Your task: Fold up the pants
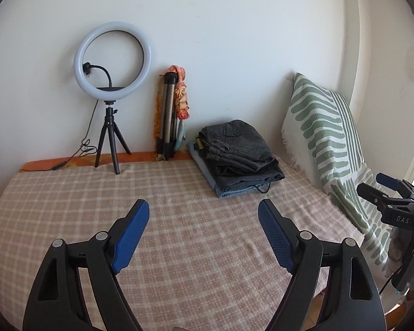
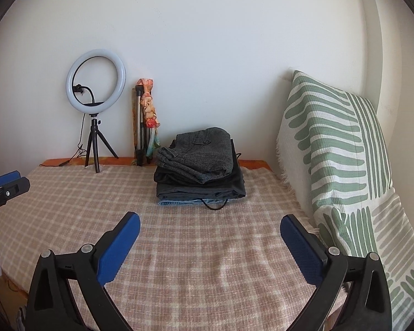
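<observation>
Both the left gripper point(image 1: 203, 207) and the right gripper point(image 2: 210, 220) hang with fingers spread wide, holding nothing. The pants point(image 2: 198, 157) sit on a stack near the bed's point(image 2: 207, 262) far edge. A good start is pinching only the top pair.

My two wrist cameras look low across the checked blanket point(image 1: 201, 220) toward the wall, sharing the folded stack point(image 2: 198, 171).
</observation>
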A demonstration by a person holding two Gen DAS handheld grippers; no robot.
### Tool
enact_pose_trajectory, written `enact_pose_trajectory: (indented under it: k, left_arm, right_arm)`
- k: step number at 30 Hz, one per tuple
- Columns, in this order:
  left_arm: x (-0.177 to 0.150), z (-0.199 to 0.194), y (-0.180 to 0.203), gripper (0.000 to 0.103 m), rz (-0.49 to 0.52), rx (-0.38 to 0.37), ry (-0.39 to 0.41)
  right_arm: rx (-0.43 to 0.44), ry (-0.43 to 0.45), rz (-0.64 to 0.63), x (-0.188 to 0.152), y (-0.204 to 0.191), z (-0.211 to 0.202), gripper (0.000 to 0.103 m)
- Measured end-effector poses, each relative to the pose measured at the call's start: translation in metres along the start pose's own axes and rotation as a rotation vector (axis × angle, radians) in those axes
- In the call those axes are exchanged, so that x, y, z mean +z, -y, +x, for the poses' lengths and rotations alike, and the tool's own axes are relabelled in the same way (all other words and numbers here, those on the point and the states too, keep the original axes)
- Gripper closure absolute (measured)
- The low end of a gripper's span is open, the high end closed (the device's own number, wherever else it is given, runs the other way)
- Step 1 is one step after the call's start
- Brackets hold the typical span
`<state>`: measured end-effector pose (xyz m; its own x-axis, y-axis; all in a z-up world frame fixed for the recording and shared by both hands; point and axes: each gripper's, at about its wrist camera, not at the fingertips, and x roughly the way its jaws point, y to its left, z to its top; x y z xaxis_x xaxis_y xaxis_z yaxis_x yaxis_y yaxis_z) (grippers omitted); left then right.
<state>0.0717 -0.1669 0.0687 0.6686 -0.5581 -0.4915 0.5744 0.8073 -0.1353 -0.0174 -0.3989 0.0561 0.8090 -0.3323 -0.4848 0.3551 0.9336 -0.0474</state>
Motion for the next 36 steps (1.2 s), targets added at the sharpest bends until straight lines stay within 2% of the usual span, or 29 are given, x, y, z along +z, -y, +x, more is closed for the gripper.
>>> enact_pose_trajectory:
  k: [7,10,11,12,19,36]
  left_arm:
    - [-0.019,-0.017,0.008,0.020,0.035,0.068,0.011]
    - [-0.030,-0.027,0.009,0.009,0.020,0.082,0.026]
    - [-0.033,-0.030,0.009,0.002,0.012,0.086,0.030]
    - [-0.036,-0.033,0.009,0.001,0.006,0.089,0.041]
    - [-0.047,-0.048,0.017,0.001,0.036,0.142,0.071]
    - [-0.053,-0.053,0.025,0.001,0.025,0.098,0.068]
  right_arm:
    - [-0.006,0.018,0.038,-0.020,-0.009,-0.019,0.000]
    - [-0.010,0.024,0.060,-0.029,-0.010,-0.026,0.000]
    - [-0.013,0.025,0.065,-0.032,-0.011,-0.027,0.000]
    - [-0.016,0.026,0.071,-0.034,-0.011,-0.029,0.000]
    - [-0.043,0.044,0.121,-0.045,-0.009,-0.039,0.000]
    - [-0.061,0.044,0.132,-0.050,-0.012,-0.038,0.000]
